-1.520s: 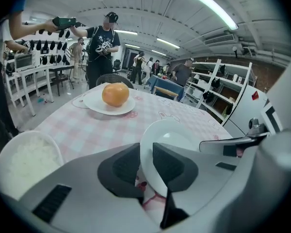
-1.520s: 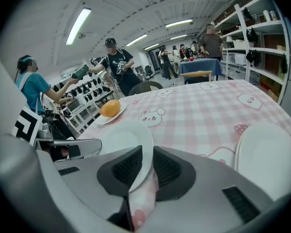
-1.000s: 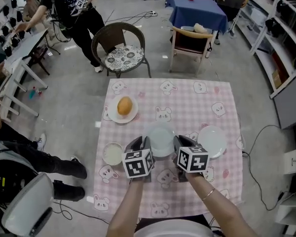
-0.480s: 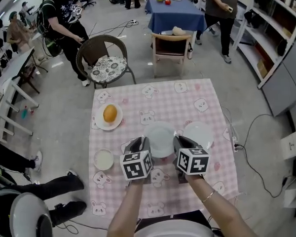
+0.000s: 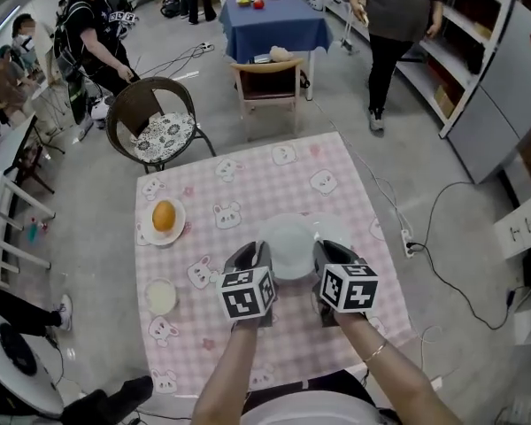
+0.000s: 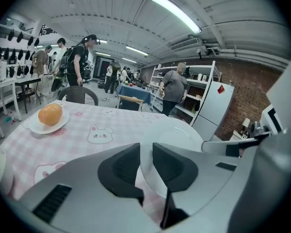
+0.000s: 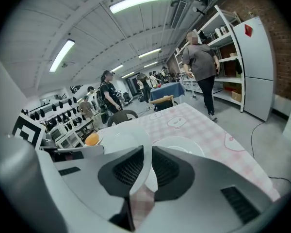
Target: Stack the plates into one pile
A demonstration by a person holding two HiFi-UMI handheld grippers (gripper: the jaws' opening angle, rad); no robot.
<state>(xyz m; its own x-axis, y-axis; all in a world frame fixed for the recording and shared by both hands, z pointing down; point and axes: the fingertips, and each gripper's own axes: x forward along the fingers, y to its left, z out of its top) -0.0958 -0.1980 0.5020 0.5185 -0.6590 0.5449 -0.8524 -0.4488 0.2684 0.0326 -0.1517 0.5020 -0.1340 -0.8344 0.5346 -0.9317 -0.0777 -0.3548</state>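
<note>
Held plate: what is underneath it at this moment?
A second white plate on the pink tablecloth peeks out past its right edge. The held plate, clamped by the left gripper and right gripper, covers the rest.

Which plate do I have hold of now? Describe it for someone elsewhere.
On the pink checked table, look at the middle. The empty white plate there has its rim pinched by the left gripper and the right gripper; the plate beside it and the plate with the orange lie ungripped.
</note>
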